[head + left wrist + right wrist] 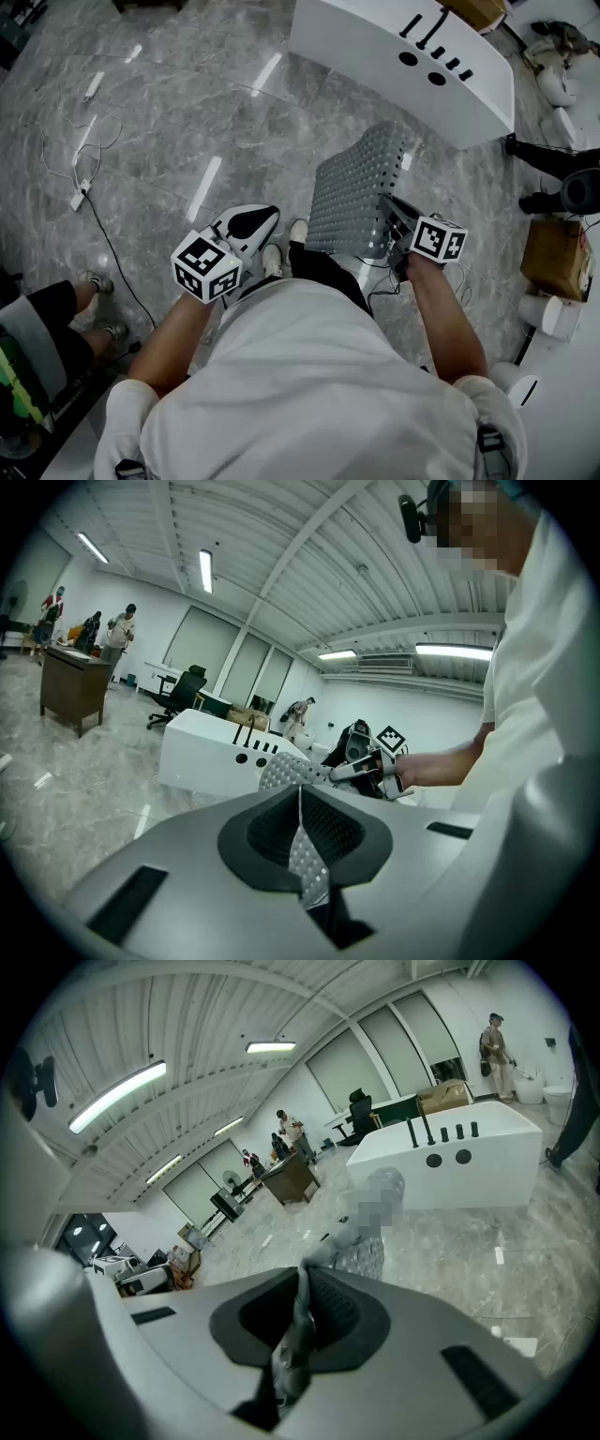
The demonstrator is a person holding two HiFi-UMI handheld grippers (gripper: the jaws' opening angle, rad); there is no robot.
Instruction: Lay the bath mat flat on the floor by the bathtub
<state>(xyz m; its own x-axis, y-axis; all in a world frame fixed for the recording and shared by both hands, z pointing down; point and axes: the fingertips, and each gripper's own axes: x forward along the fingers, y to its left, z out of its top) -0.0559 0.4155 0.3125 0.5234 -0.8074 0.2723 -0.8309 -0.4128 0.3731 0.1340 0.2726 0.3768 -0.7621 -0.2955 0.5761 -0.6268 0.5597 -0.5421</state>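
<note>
Jaws of the left gripper (302,832) are closed on a dotted edge of the grey bath mat (356,187), and the right gripper (300,1307) is clamped on another edge. The mat is held between them over the marble floor (187,112), near the white bathtub (394,47)

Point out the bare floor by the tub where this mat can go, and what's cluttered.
Bare floor runs along the near side of the tub, from the held mat leftward to the cables. Crowded: the cables at far left; a cardboard box and someone's shoes on the right.
</note>
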